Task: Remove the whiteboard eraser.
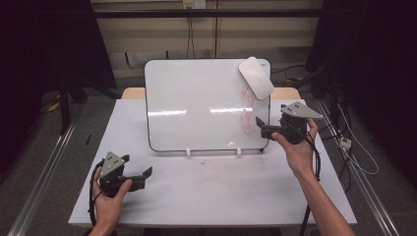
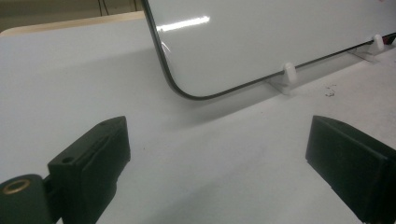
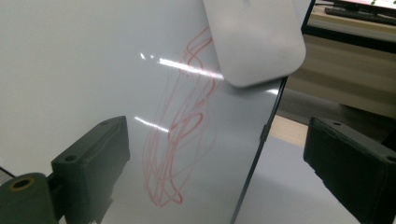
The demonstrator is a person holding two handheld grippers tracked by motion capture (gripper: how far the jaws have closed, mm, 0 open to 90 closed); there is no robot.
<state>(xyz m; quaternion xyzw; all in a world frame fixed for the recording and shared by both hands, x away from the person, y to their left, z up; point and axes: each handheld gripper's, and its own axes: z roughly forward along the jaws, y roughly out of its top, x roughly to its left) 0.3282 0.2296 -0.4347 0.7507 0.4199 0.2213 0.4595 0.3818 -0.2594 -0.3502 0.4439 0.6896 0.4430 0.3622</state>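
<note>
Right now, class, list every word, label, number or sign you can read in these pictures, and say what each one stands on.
None can be read.
The whiteboard carries only red scribble: loops, no letters or digits.
The white eraser stuck at the board's top right corner shows no label.
The left tongs and right tongs bear no markings.

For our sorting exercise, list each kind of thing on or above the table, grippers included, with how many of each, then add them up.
Whiteboard standing on the table, with red scribbles: 1
White eraser stuck to the whiteboard's top right corner: 1
Small white feet holding the board, and: 2
Hand-held grippers, left gripper and right gripper, both open: 2
Total: 6
</note>
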